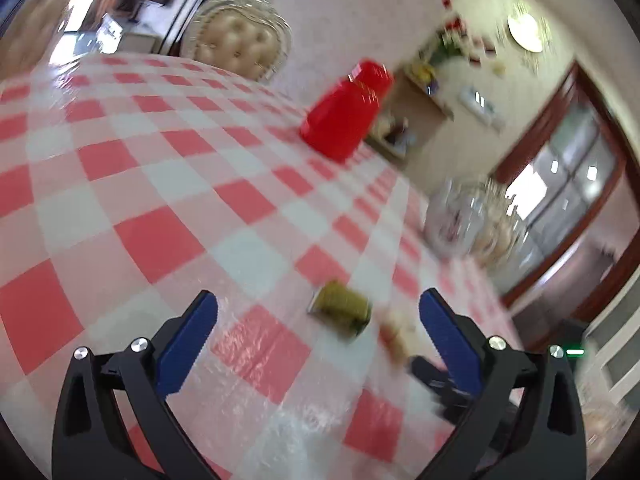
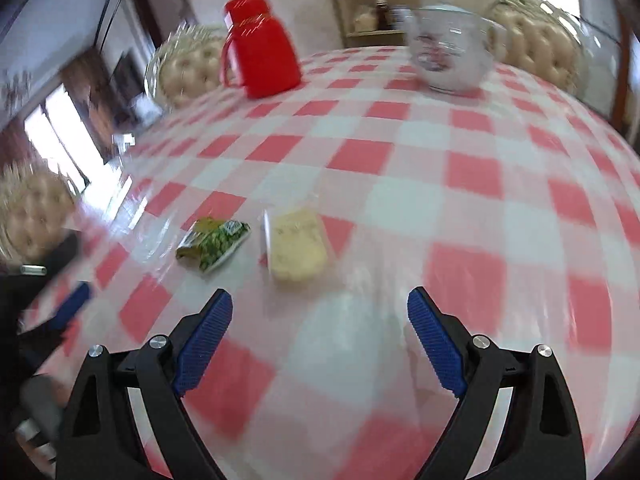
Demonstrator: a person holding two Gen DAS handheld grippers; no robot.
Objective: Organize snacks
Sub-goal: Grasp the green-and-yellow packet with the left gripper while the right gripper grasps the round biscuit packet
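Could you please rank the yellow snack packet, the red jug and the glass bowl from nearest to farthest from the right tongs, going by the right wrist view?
From the right tongs, open:
1. Yellow snack packet, just ahead, slightly left.
2. Red jug, far left.
3. Glass bowl, far right.
The jug and bowl are too close to call.

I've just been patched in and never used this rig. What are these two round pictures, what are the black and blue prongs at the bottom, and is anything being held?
Each picture comes from a fisheye camera on a handheld two-finger gripper, looking along its blue-padded fingers. The left gripper and right gripper are both open and hold nothing. On the red-and-white checked tablecloth lie a green snack packet and a pale yellow snack packet. Farther back stand a red plastic jug and a clear glass bowl. Both views are motion-blurred.
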